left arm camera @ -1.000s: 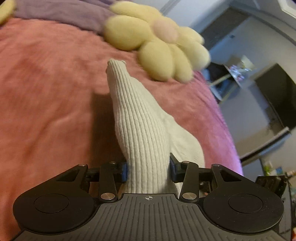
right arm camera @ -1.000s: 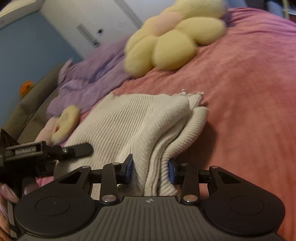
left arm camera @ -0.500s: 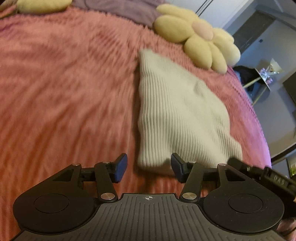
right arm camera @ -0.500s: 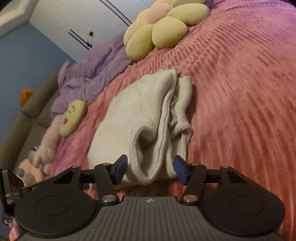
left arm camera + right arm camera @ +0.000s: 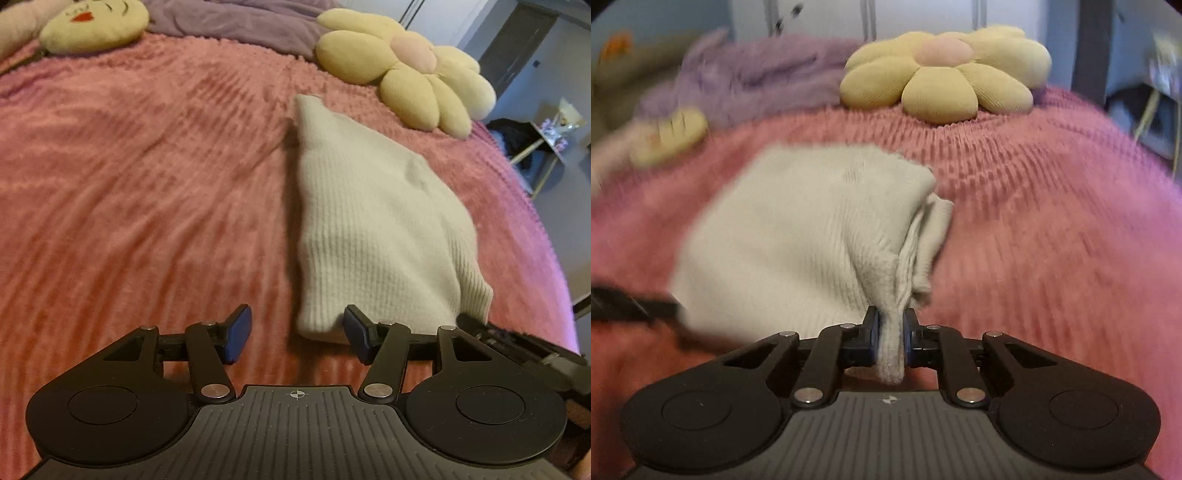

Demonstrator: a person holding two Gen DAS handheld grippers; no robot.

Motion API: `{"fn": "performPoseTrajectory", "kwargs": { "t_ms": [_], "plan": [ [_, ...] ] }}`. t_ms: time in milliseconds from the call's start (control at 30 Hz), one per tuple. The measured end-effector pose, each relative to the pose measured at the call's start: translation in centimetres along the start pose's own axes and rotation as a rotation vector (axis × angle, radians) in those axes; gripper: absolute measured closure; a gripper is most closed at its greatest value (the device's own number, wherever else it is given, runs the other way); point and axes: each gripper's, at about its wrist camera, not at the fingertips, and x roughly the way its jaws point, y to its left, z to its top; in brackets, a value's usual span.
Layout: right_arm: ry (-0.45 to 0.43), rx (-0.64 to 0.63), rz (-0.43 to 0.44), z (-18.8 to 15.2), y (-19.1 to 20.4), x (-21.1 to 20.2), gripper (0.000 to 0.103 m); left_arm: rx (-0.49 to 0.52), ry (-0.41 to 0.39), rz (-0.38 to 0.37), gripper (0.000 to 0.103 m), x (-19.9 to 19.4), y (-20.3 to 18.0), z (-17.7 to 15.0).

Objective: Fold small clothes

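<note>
Knitwear lies folded on the bed (image 5: 147,184): a cream ribbed garment (image 5: 373,229) resting on the pink textured cover, with its narrow end toward the pillows. In the left wrist view, the left tongs (image 5: 297,334) stand wide apart and hold nothing. The garment's near edge sits just ahead of them, close to the right-hand blue pad, though whether it touches the pad is hard to tell. The right tongs (image 5: 890,334) are pinched narrow on a bunched corner of the garment's near edge, and a tuft of cloth hangs down between the pads. In the right wrist view the garment's layered edges show on its right side, and much of this view is blurred. Beyond the garment a yellow flower cushion (image 5: 945,74) with a pink middle lies on the bed, well apart from the cloth. A purple blanket (image 5: 757,81) is heaped at the head, and a yellow plush (image 5: 94,24) with a drawn face lies near it.
</note>
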Motion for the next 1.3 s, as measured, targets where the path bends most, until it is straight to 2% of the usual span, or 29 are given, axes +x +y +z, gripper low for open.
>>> {"fn": "performPoseTrajectory", "kwargs": {
  "t_ms": [67, 100, 133, 167, 233, 300, 400, 500, 567, 600, 667, 700, 800, 867, 933, 1033, 1133, 1233, 1300],
  "plan": [
    [0.014, -0.001, 0.018, -0.4, 0.0, 0.5, 0.090, 0.009, -0.013, 0.020, 0.042, -0.8, 0.0, 0.2],
    [0.010, 0.014, 0.020, -0.2, -0.2, 0.1, 0.087, 0.022, -0.025, 0.037, 0.042, -1.2, -0.2, 0.5],
    [0.005, 0.045, 0.026, 0.1, -0.7, -0.5, 0.077, 0.037, -0.038, 0.051, 0.042, -1.4, -0.4, 0.8],
    [-0.003, 0.073, 0.020, 0.4, -1.0, -1.0, 0.073, 0.052, -0.052, 0.064, 0.041, -1.6, -0.7, 1.2],
    [-0.054, 0.087, 0.000, 1.2, -1.4, -2.1, 0.071, 0.078, -0.074, 0.088, 0.036, -1.4, -1.4, 2.2],
    [-0.102, 0.041, -0.021, 2.0, -0.9, -2.7, 0.071, 0.085, -0.087, 0.103, 0.036, -0.6, -2.3, 3.4],
    [-0.147, -0.127, -0.076, 3.5, 1.0, -1.3, 0.071, 0.085, -0.095, 0.110, 0.033, 1.3, -3.6, 5.1],
    [-0.171, -0.219, -0.072, 4.9, 2.4, 1.0, 0.071, 0.092, -0.122, 0.124, 0.023, 3.6, -4.9, 6.6],
    [-0.212, -0.209, -0.075, 5.9, 2.8, 2.1, 0.071, 0.079, -0.165, 0.118, 0.011, 4.9, -5.3, 7.4],
    [-0.236, -0.185, -0.074, 6.5, 3.0, 2.5, 0.071, 0.070, -0.182, 0.117, 0.008, 5.5, -5.3, 7.7],
    [-0.268, -0.097, -0.057, 7.6, 2.7, 3.5, 0.060, 0.042, -0.194, 0.151, 0.008, 6.8, -5.3, 8.3],
    [-0.265, -0.064, -0.050, 7.8, 2.4, 4.1, 0.051, 0.037, -0.184, 0.149, 0.008, 7.5, -5.2, 8.5],
    [-0.228, -0.073, -0.045, 7.6, 2.3, 6.7, 0.048, 0.050, -0.143, 0.142, 0.007, 9.4, -5.0, 8.6],
    [-0.244, -0.126, -0.075, 6.7, 2.3, 7.7, 0.039, 0.091, -0.144, 0.156, 0.001, 10.4, -4.9, 8.2],
    [-0.273, -0.128, -0.100, 5.9, 1.5, 8.2, 0.024, 0.106, -0.159, 0.156, 0.000, 11.1, -4.6, 7.7],
    [-0.266, -0.078, -0.100, 5.6, 0.0, 9.4, 0.020, 0.096, -0.163, 0.132, 0.000, 12.5, -3.6, 7.2],
    [-0.254, -0.097, -0.112, 5.8, 0.1, 9.8, 0.013, 0.074, -0.141, 0.126, 0.000, 12.5, -3.3, 7.5],
    [-0.210, -0.059, -0.086, 6.4, -0.5, 9.3, 0.013, 0.076, -0.107, 0.128, 0.000, 10.1, -3.6, 7.9],
    [-0.177, -0.043, -0.087, 6.6, -0.5, 7.5, 0.013, 0.082, -0.099, 0.102, 0.000, 7.2, -3.5, 6.9]
  ]
}}
